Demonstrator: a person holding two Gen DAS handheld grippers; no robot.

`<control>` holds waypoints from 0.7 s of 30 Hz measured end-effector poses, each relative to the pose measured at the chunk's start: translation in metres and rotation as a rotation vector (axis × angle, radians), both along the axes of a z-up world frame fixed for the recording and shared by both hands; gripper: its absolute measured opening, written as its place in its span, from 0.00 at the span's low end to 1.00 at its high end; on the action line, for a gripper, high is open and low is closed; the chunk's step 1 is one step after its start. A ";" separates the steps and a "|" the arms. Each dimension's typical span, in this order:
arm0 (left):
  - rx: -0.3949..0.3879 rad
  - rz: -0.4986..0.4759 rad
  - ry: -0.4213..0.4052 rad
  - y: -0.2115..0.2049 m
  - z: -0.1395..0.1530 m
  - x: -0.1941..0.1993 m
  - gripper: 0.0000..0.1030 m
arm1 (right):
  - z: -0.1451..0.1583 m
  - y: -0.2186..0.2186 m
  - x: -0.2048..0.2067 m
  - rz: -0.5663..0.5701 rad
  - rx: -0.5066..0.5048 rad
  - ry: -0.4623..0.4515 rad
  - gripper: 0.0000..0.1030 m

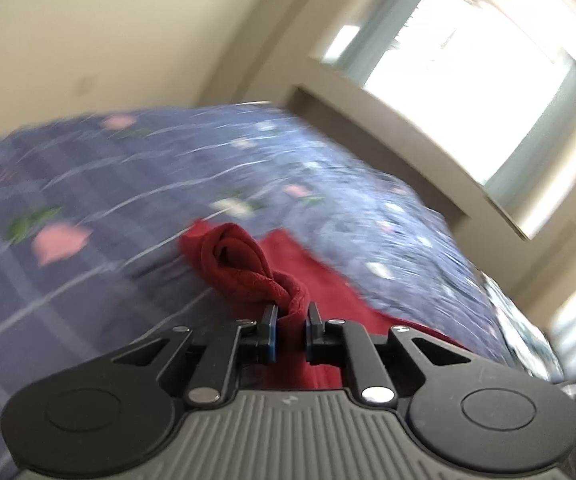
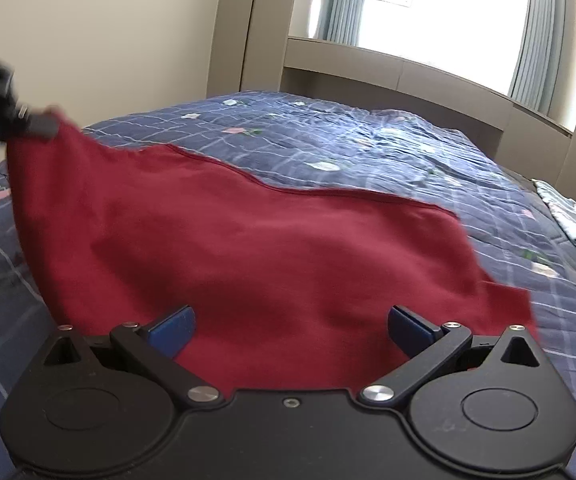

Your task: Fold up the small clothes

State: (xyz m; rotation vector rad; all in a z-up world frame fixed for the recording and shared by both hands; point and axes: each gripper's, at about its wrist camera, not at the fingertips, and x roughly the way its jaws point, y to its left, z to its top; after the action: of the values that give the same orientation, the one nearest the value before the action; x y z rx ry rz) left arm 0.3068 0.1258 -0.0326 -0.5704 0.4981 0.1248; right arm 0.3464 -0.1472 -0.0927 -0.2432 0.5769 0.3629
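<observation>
The left wrist view shows up close what the other cannot: the left gripper [image 1: 291,317] has its two blue-padded fingers drawn in narrow on a twisted, bunched corner of one red garment [image 1: 244,264], the cloth rolled into a knot-like fold just ahead of the tips and running down between them. This view is smeared by blur, so the blue quilt [image 1: 88,184] shows only as streaked checks and pink patches, with the bright window [image 1: 479,80] tilted above it. The right wrist view is sharp and gives the whole picture: the same red garment [image 2: 248,248] lies spread across the blue quilt [image 2: 327,140] of a bed, its hemmed far edge running in a wavy line, its left corner lifted off the quilt and pinched by the left gripper [image 2: 42,124], which enters from the left edge. The right gripper [image 2: 291,330] sits low over the near edge of the garment with its two blue pads spread wide apart, and nothing is clamped between them; red cloth lies beneath the gap. Only this view shows a pale blue cloth [image 2: 575,216] lying at the right edge of the bed, the beige headboard [image 2: 407,76] and the curtains [image 2: 535,32] at the window [image 2: 447,4]. Counted: one red garment, two grippers, one pale cloth.
</observation>
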 end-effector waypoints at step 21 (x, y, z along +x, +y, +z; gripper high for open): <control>0.240 -0.645 -0.076 -0.211 0.040 0.057 0.12 | 0.018 -0.178 -0.044 -0.256 0.126 0.072 1.00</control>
State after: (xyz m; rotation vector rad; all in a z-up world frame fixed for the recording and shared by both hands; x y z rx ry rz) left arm 0.3641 -0.0852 0.0074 -0.1603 0.5624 -0.4451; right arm 0.3029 -0.3256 -0.0750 -0.0337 0.6452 0.1597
